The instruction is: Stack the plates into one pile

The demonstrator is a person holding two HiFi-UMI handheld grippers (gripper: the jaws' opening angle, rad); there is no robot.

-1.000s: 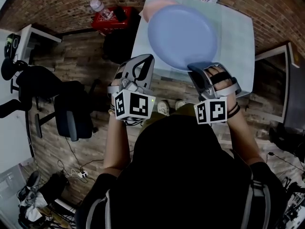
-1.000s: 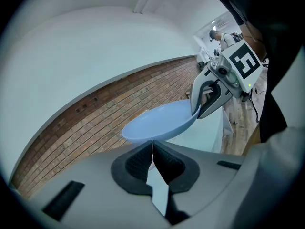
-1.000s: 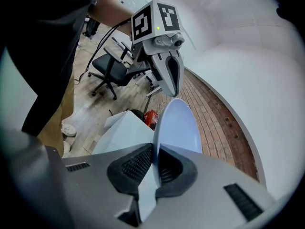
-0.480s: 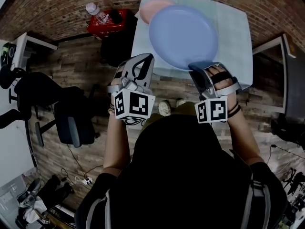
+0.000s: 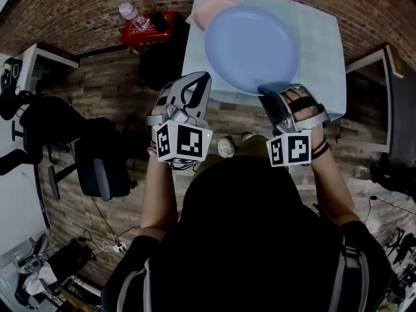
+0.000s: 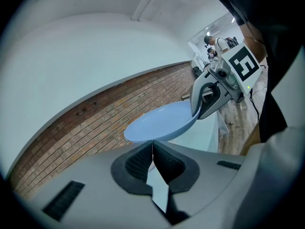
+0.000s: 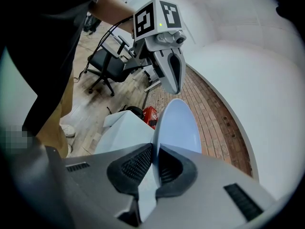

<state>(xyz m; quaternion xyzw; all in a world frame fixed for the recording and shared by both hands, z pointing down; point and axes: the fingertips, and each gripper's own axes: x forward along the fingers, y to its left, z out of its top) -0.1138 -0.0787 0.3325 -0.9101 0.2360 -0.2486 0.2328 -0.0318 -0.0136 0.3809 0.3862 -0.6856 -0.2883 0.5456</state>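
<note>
Since a second ago only the background has slid a little: the red box [image 5: 146,28] sits slightly more to the left, and both grippers are nearly where they were. The right gripper [image 5: 273,91] is clamped on the rim of the blue plate [image 5: 252,47] at 5 o'clock and holds it over the table [image 5: 318,51]. The left gripper [image 5: 198,80] has its jaws together with nothing between them (it is just beside the rim, at 8 o'clock). The pink plate [image 5: 211,10] lies on the table at 11 o'clock from the blue one.

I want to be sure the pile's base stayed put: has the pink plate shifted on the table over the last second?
No. The pink plate lies at the same far left corner of the table as before.
</note>
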